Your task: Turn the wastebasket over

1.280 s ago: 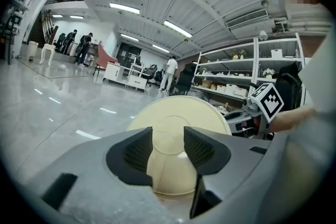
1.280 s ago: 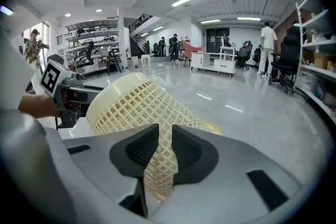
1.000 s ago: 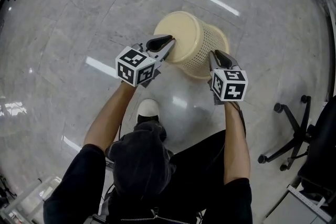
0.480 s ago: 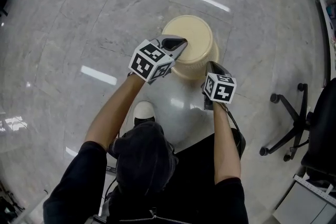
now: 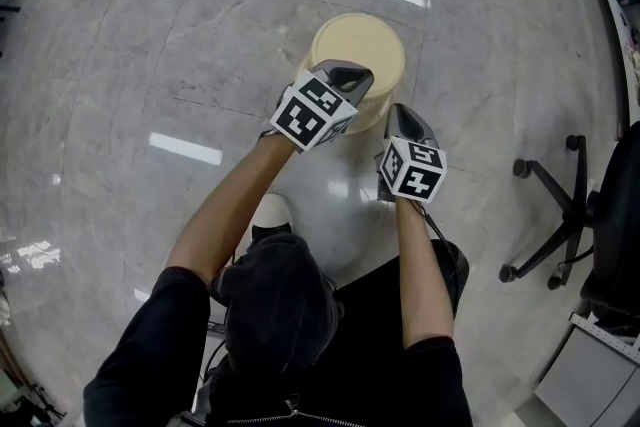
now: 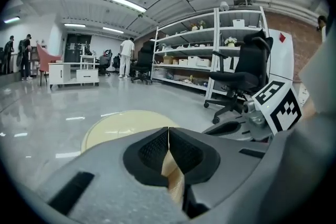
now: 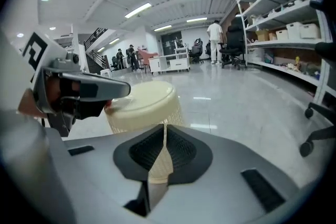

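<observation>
Swung upright from its tilt, the cream plastic mesh wastebasket now stands bottom-up on the grey marble floor. Nearest, the right gripper pinches its mesh wall. Beyond, the left gripper clamps the base edge, likely steadying it for set-down.

Looks like a big open office: glossy grey marble floor bouncing back the ceiling strip lights, white shelving along a brick wall, black office chair off to the right.

Wastebasket now apparently fully inverted.
</observation>
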Demonstrator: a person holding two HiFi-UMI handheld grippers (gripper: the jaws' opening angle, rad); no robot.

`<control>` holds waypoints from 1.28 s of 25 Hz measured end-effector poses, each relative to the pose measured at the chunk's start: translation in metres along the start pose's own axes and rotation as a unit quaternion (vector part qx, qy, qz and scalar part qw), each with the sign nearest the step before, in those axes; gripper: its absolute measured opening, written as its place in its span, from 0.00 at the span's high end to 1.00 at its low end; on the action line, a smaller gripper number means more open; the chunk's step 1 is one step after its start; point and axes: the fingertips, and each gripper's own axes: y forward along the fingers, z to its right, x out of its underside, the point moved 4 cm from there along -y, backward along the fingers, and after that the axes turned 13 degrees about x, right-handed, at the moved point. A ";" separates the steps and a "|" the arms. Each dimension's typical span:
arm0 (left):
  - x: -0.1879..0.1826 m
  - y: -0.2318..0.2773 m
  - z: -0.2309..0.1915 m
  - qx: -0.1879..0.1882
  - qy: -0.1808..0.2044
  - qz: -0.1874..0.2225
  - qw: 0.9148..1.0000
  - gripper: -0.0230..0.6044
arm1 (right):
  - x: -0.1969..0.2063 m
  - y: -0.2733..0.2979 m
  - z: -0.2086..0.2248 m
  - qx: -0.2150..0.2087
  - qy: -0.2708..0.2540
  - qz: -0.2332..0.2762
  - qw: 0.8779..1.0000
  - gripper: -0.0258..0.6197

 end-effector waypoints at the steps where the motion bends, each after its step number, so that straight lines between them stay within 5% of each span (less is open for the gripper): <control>1: 0.000 0.000 0.000 -0.001 -0.001 0.002 1.000 0.95 | -0.005 -0.001 0.001 -0.003 -0.002 0.005 1.000 0.92; 7: -0.003 -0.004 0.002 0.003 -0.006 0.035 0.999 0.95 | -0.024 -0.010 -0.005 -0.017 -0.015 0.031 0.999 0.92; 17: -0.013 -0.060 -0.008 -0.062 -0.008 0.095 0.993 0.95 | -0.064 -0.020 -0.034 -0.054 -0.044 0.057 0.996 0.93; 32: -0.025 -0.076 -0.030 -0.077 -0.005 0.113 0.991 0.95 | -0.089 -0.011 -0.047 -0.062 -0.059 0.082 0.993 0.93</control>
